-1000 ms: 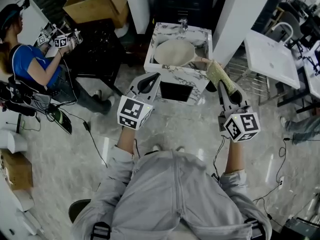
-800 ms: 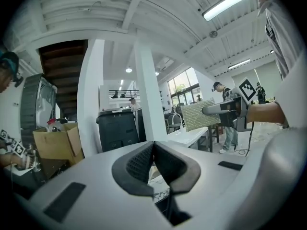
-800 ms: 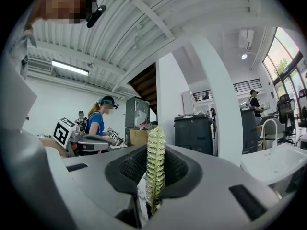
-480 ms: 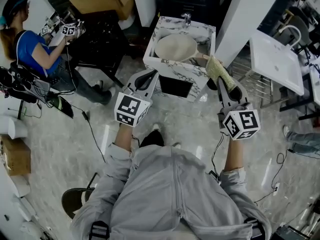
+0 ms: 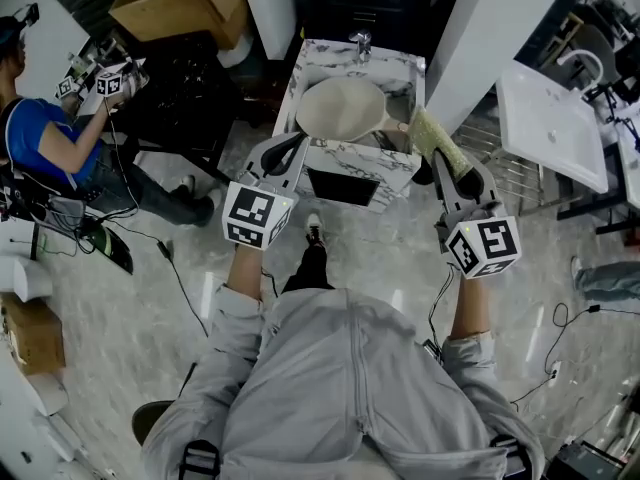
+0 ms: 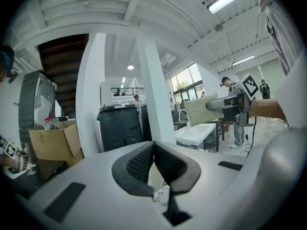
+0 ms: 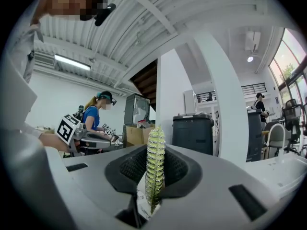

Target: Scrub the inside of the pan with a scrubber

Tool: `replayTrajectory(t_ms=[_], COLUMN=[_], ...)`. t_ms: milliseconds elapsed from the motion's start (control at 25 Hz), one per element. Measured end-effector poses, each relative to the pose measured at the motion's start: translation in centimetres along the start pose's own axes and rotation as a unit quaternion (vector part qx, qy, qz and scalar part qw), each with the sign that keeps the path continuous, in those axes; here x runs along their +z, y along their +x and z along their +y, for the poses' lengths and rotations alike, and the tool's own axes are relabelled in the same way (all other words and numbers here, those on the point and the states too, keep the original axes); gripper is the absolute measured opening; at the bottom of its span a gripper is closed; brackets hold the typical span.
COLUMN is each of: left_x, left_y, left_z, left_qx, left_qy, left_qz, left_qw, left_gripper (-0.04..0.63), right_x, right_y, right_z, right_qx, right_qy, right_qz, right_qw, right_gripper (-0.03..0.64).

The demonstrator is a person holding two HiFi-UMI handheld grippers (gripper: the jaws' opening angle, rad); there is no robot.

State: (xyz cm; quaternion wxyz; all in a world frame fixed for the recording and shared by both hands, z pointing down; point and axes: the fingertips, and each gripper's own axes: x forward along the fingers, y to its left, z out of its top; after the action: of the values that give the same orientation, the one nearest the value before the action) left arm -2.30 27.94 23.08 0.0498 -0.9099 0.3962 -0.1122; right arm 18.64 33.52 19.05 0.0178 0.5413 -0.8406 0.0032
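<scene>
Over a marble sink (image 5: pixel 352 158), a person in grey holds two grippers short of the pan (image 5: pixel 340 108). The pale pan lies in the basin, its handle pointing towards the right gripper (image 5: pixel 449 171). That gripper's fingers pinch a green scrubber (image 5: pixel 430 138) edge-on, seen upright between the pads in the right gripper view (image 7: pixel 155 164). The scrubber's free end hangs near the handle; contact cannot be told. The left gripper (image 5: pixel 292 148) hovers at the sink's front edge, fingers pressed together on nothing (image 6: pixel 153 150). At left, a second person in blue (image 5: pixel 50 143) works beside a cardboard box (image 5: pixel 175 8).
</scene>
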Motion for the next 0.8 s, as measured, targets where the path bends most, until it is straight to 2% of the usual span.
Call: replayTrajectory(t_ms=[320, 480, 800], left_x=[-0.9, -1.0, -1.6], left_y=[8.6, 12.5, 18.0], left_z=[10.7, 15.0, 20.0], left_qx=[-0.009, -0.027, -0.051], left_qy=[-0.007, -0.002, -0.014], left_qz=[0.006, 0.002, -0.002], left_qw=[0.9999, 0.9996, 0.9986], left_gripper=[0.023, 0.023, 0.023], right_x=[-1.2, -1.1, -0.6], right_y=[11.8, 17.6, 25.3], right_z=[-2.8, -3.8, -5.6], right_qx=[0.008, 0.007, -0.015], right_qy=[0.010, 0.014, 0.013], right_qz=[0.013, 0.027, 0.043], right_qw=[1.000, 1.000, 0.999], right_gripper=[0.089, 0.089, 0.091])
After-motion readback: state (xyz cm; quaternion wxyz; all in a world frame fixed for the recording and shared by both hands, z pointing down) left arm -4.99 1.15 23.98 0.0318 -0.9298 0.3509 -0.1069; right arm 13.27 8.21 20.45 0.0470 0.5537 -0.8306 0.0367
